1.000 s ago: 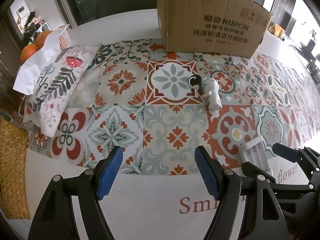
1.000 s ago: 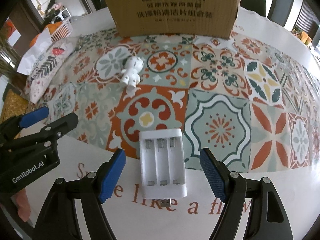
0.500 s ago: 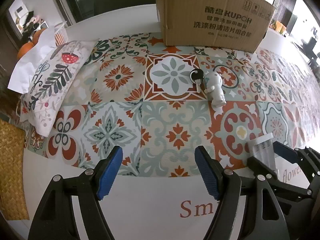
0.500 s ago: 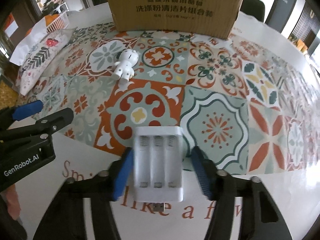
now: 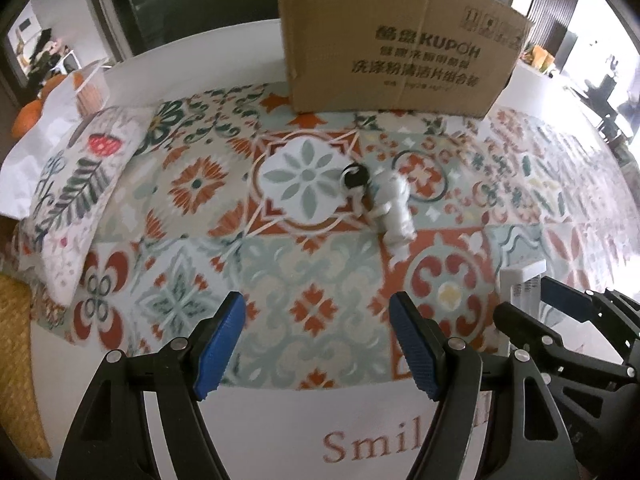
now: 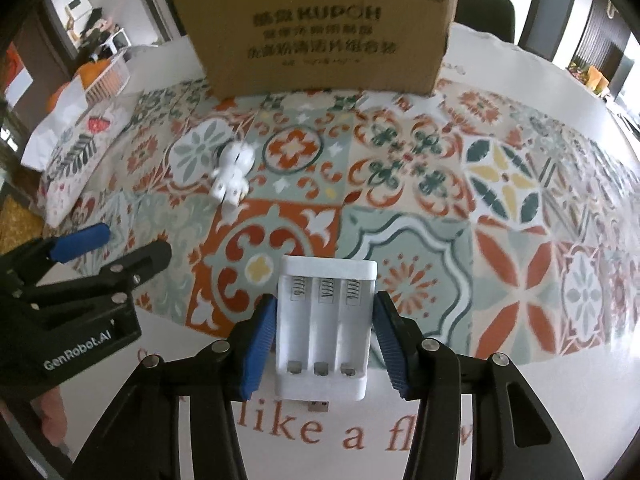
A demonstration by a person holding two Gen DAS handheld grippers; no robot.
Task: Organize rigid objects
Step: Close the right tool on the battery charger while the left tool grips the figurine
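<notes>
My right gripper (image 6: 325, 340) is shut on a white battery charger (image 6: 325, 328) with three empty slots, its blue pads pressed on both long sides, just above the table's front edge. The charger's end also shows in the left wrist view (image 5: 520, 284), between the right gripper's fingers. My left gripper (image 5: 316, 344) is open and empty over the patterned mat. A small white figurine (image 5: 394, 210) (image 6: 232, 176) lies on the mat with a black car key (image 5: 354, 178) touching its left side. A brown cardboard box (image 5: 396, 44) (image 6: 320, 28) stands at the back.
A patterned tile mat (image 5: 280, 272) covers the white table. A floral cushion (image 5: 76, 196) lies at the left, with white paper and oranges (image 5: 28, 120) behind it. A woven mat (image 5: 16, 360) is at the far left edge.
My right gripper has closed on the battery charger and lifted it slightly. The left gripper has stayed open and shifted a little forward over the mat.
</notes>
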